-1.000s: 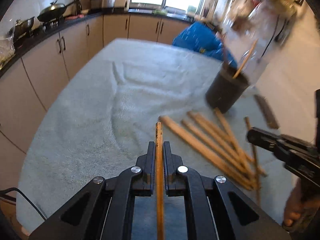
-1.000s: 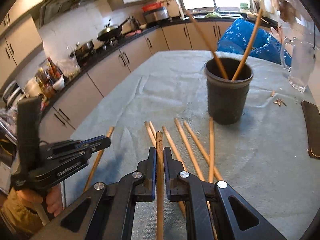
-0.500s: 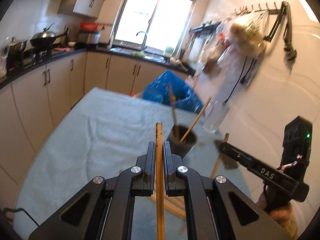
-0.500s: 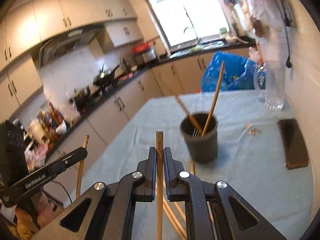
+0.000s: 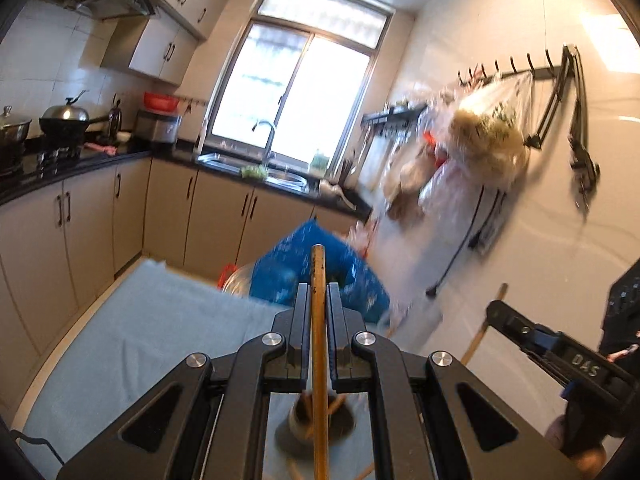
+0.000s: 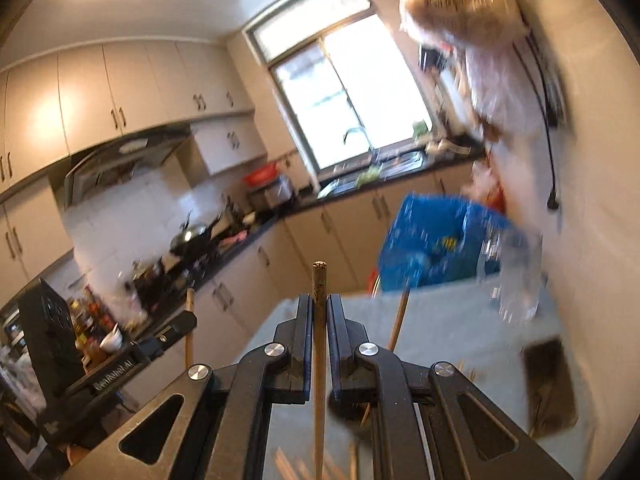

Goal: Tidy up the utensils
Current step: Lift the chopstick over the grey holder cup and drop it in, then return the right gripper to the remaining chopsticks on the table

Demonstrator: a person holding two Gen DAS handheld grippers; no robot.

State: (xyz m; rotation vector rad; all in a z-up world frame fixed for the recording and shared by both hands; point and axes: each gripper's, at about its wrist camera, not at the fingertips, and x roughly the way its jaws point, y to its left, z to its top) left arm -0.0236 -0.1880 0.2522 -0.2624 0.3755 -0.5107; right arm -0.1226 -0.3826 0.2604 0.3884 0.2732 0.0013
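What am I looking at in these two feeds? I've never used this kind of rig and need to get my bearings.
There is no robot arm: a person carries a hand-held two-finger gripper in each hand, and each feed comes from a fisheye camera on one gripper, looking forward along its fingers.

In the left feed, the left gripper is shut on a wooden chopstick. The other gripper shows at the right edge.

In the right feed, the right gripper is shut on its own chopstick.

Below is a table under a pale cloth. On it stands a dark utensil cup with sticks already in it. More sticks lie loose on the cloth, blurred, low in the right feed.
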